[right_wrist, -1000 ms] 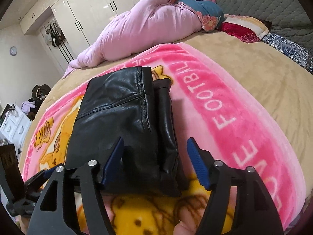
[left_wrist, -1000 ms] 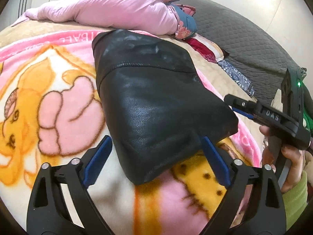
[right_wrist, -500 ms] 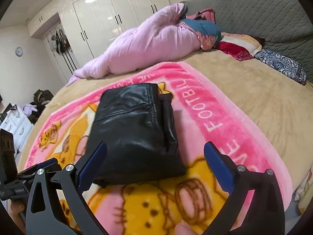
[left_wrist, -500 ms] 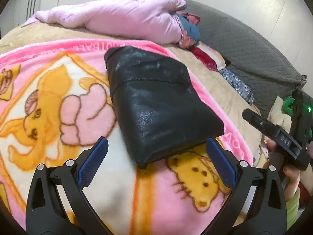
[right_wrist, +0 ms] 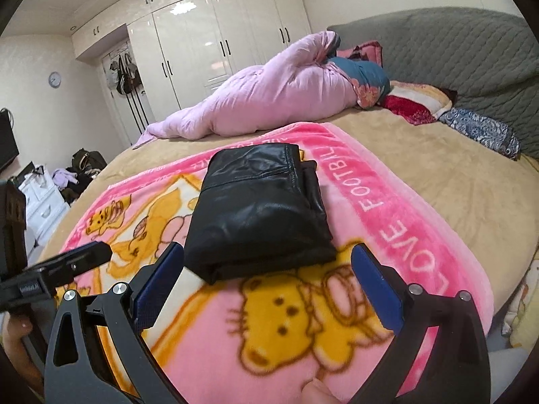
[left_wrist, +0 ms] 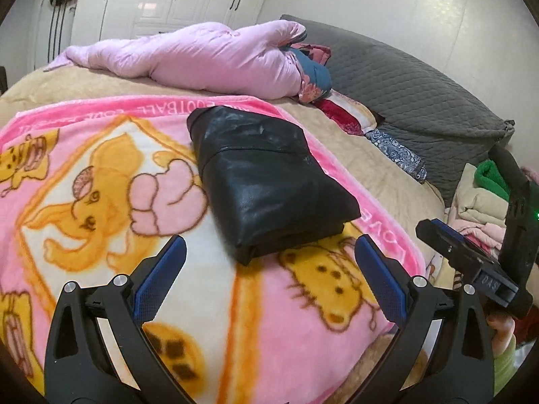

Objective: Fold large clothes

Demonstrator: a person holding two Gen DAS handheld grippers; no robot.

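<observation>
Lying folded into a compact block, the black leather garment (left_wrist: pixel 269 181) rests on the pink cartoon blanket (left_wrist: pixel 101 202), near the blanket's lettered border. Left gripper (left_wrist: pixel 267 279) and right gripper (right_wrist: pixel 267 277) both sit short of the garment's near edge, jaws spread wide, nothing between them. To finish cleanly, I judge it best to withdraw without brushing the stiff folds, which could spring open.

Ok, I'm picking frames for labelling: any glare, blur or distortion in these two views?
Left wrist view: fisheye bends the bed, dark vignette corners, soft sheen on the black leather garment, blanket near the lens slightly blurred. Right wrist view: ceiling-light glare on the wardrobe doors, foreground blanket soft.
</observation>
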